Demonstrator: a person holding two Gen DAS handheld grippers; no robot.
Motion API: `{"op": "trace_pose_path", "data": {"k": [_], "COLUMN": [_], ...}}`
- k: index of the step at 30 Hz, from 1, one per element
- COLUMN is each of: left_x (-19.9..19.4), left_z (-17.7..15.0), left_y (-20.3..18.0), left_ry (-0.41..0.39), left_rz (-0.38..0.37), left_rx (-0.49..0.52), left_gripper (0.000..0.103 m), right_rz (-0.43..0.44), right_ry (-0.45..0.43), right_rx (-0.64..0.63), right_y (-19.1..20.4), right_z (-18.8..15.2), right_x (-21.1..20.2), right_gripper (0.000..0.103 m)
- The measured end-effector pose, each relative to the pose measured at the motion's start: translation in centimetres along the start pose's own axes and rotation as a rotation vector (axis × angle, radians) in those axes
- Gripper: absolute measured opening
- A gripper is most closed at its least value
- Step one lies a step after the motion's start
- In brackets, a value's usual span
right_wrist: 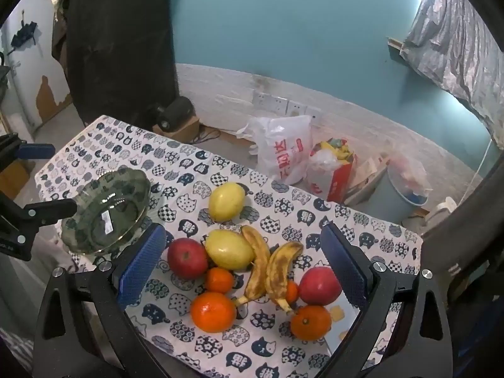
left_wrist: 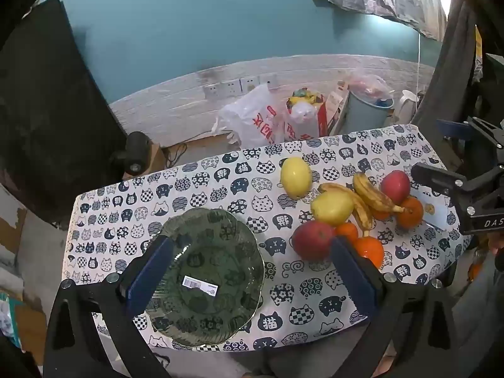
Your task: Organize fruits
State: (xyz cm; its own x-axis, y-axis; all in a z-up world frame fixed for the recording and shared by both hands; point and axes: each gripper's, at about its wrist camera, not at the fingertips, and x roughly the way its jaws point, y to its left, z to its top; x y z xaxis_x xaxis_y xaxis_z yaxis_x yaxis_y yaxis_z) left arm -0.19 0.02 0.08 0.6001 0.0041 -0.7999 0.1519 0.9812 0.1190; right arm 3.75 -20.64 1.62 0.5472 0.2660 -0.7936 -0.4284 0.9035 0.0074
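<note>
An empty green glass plate (left_wrist: 220,245) with a white label sits on the cat-print tablecloth (left_wrist: 189,189). My left gripper (left_wrist: 252,271) hovers open above it, holding nothing. To the plate's right lies a heap of fruit: two yellow lemons (right_wrist: 226,201), two red apples (right_wrist: 187,258), two spotted bananas (right_wrist: 260,264) and several oranges (right_wrist: 212,312). My right gripper (right_wrist: 242,267) hangs open over this heap, its blue pads (right_wrist: 141,267) wide on either side and touching no fruit. The plate (right_wrist: 107,211) lies left of the heap, the left gripper (right_wrist: 44,181) above it.
Past the table's far edge, white and red plastic bags (left_wrist: 252,119) and a grey bin (left_wrist: 368,110) stand on the floor by the wall. A black cloth (right_wrist: 119,37) hangs at the left. A small black device (left_wrist: 135,154) sits on a box.
</note>
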Motion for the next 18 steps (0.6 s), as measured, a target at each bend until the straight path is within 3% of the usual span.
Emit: {"op": "trace_pose_path", "data": {"k": [18], "left_x": [0.04], "left_z": [0.24], "left_y": [-0.43], "left_ry": [0.01], "left_rz": [-0.016], "left_rx": [0.015], "left_gripper": [0.101], "right_rz": [0.005], "right_ry": [0.005], "right_rx": [0.014], "right_y": [-0.05], "right_z": [-0.25], "right_x": [-0.1], "right_gripper": [0.097]}}
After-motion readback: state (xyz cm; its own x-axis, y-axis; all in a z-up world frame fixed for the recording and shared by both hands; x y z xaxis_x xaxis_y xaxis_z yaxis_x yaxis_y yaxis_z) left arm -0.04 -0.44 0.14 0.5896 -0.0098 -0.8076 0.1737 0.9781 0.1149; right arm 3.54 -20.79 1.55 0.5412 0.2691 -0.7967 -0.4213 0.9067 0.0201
